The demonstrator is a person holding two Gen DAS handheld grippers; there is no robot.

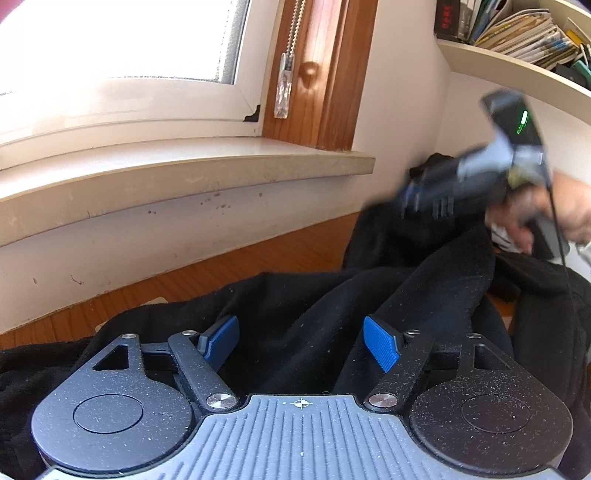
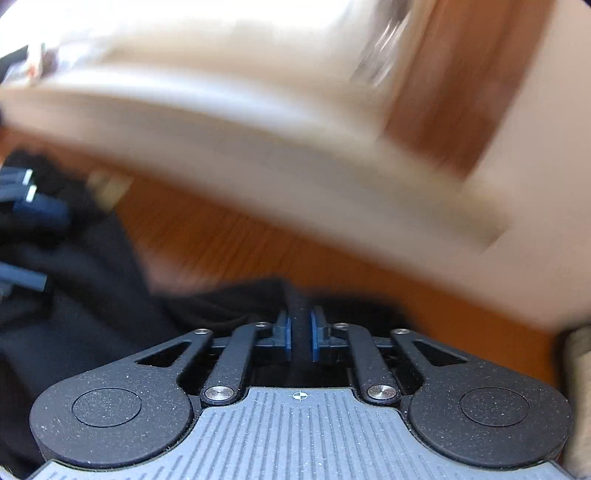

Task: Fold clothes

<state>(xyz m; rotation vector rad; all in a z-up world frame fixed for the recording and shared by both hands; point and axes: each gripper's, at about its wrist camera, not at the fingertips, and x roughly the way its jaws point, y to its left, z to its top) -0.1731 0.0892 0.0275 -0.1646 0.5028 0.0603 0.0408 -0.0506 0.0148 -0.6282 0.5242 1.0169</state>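
the right gripper (image 2: 300, 332) has its fingers pinched on a fold of the black garment (image 1: 314, 306) at the desk's (image 1: 229, 269) two o'clock, the left gripper (image 1: 299, 341) gapes empty, so a grabbing step; next likely lifting the cloth clear.

This is a lived-in room of a home, likely a study or bedroom. A window (image 1: 122, 40) with a pale frame sits above a stone windowsill (image 1: 192, 173), with a wooden side frame (image 1: 332, 74) and a beaded blind chain (image 1: 295, 33) hanging beside it. A curved white shelf (image 1: 517, 70) on the wall carries stacked magazines and books (image 1: 524, 33). The work surface is a wooden tabletop (image 1: 229, 273).
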